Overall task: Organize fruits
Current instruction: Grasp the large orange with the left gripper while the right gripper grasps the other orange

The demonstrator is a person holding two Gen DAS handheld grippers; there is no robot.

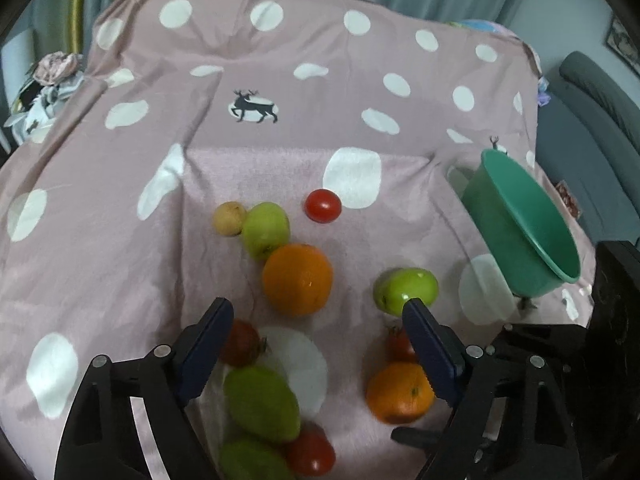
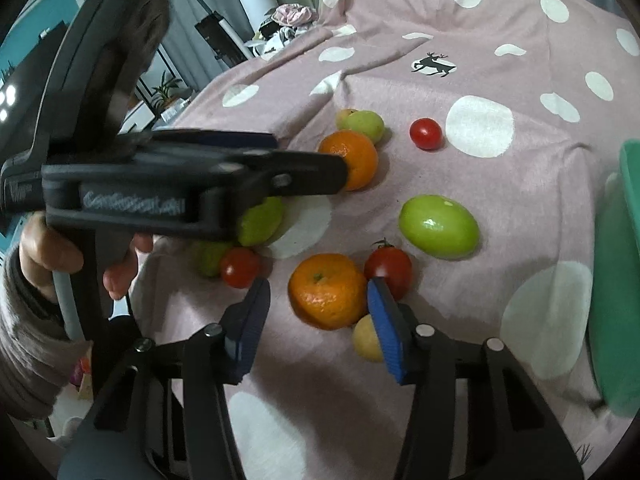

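Fruit lies scattered over a pink cloth with white dots and small deer prints, draped over whatever carries it. Toward the cloth's right edge stands a green bowl, apart from all the fruit.

The left gripper hangs above the middle of the spread with its jaws wide apart and nothing between them. Just beyond its fingertips sits a large orange, touching a green apple that in turn touches a small yellowish fruit — the three form a short line running toward the far edge. A red tomato lies alone near them, farther back. To the right of the orange, near the bowl, rests a second green apple.

The right gripper is at the near edge of the cloth, its jaws also apart, with a second orange framed between the blue pads but not pinched; whether the pads touch it I cannot tell. A stemmed tomato sits just behind that orange, and a pale yellow fruit lies beside it, partly hidden by the right pad. More green fruit and another tomato lie toward the left edge — half covered by the left gripper's body.
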